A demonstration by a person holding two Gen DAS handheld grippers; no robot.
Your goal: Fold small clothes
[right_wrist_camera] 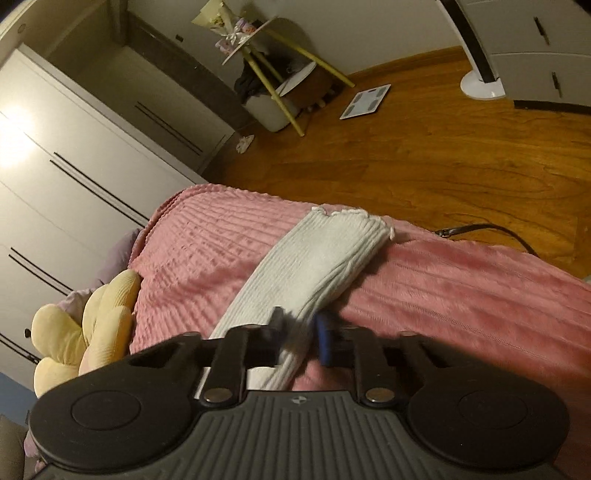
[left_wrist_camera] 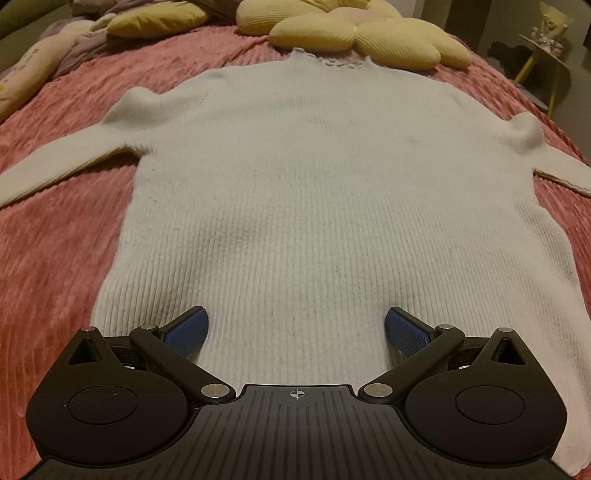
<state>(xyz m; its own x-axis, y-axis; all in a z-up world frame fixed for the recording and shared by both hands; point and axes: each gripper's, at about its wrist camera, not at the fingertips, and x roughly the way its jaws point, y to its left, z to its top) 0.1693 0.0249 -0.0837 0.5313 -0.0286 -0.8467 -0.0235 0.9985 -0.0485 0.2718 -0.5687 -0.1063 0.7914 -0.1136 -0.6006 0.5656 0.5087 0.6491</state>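
Observation:
A white ribbed knit sweater (left_wrist_camera: pixel 314 192) lies flat on the pink bedspread (left_wrist_camera: pixel 55 258), collar far from me, sleeves spread to both sides. My left gripper (left_wrist_camera: pixel 295 328) is open and empty, hovering over the sweater's hem near its middle. In the right wrist view, the sweater's right sleeve (right_wrist_camera: pixel 317 266) stretches toward the bed edge, its frilled cuff at the far end. My right gripper (right_wrist_camera: pixel 301 334) has its jaws closed narrowly around the sleeve, with the fabric between the blue pads (right_wrist_camera: pixel 325 339).
Yellow flower-shaped cushions (left_wrist_camera: pixel 354 33) lie just beyond the collar and also show in the right wrist view (right_wrist_camera: pixel 85 332). Beyond the bed edge are a wooden floor (right_wrist_camera: pixel 443 155), a white wardrobe (right_wrist_camera: pixel 74 166), a small yellow-legged side table (right_wrist_camera: pixel 273 70) and a bathroom scale (right_wrist_camera: pixel 364 101).

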